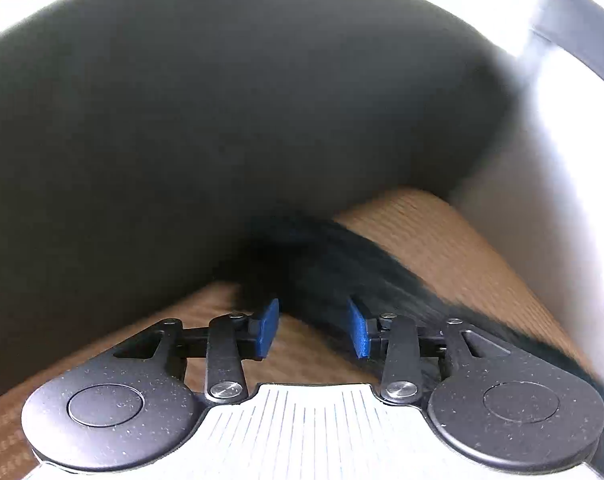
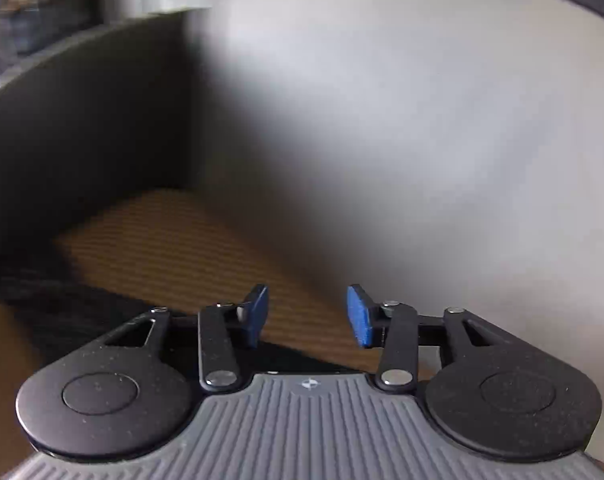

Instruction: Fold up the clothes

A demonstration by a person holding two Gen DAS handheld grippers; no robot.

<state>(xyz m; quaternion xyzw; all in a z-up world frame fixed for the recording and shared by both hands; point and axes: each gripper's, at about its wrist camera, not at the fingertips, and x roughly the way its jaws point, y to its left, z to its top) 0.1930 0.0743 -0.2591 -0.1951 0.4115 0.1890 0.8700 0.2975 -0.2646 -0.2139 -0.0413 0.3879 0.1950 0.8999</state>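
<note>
A dark, almost black garment (image 1: pixel 341 276) lies on a brown ribbed surface (image 1: pixel 453 248) inside a bin with grey walls. My left gripper (image 1: pixel 313 328) is open just above it, and the cloth runs past its right pad (image 1: pixel 357 332) without being pinched. In the right wrist view the same dark garment (image 2: pixel 62 312) lies at the lower left, off to the left of my right gripper (image 2: pixel 307 316). That gripper is open over the brown ribbed surface (image 2: pixel 174 248) with nothing between its blue pads (image 2: pixel 359 320). Both views are motion-blurred.
A dark grey wall (image 1: pixel 222 120) fills the left wrist view close ahead. A pale grey wall (image 2: pixel 421 140) rises on the right and meets a darker wall (image 2: pixel 82 140) at a corner. Blurred room furniture (image 2: pixel 30 20) shows beyond the rim.
</note>
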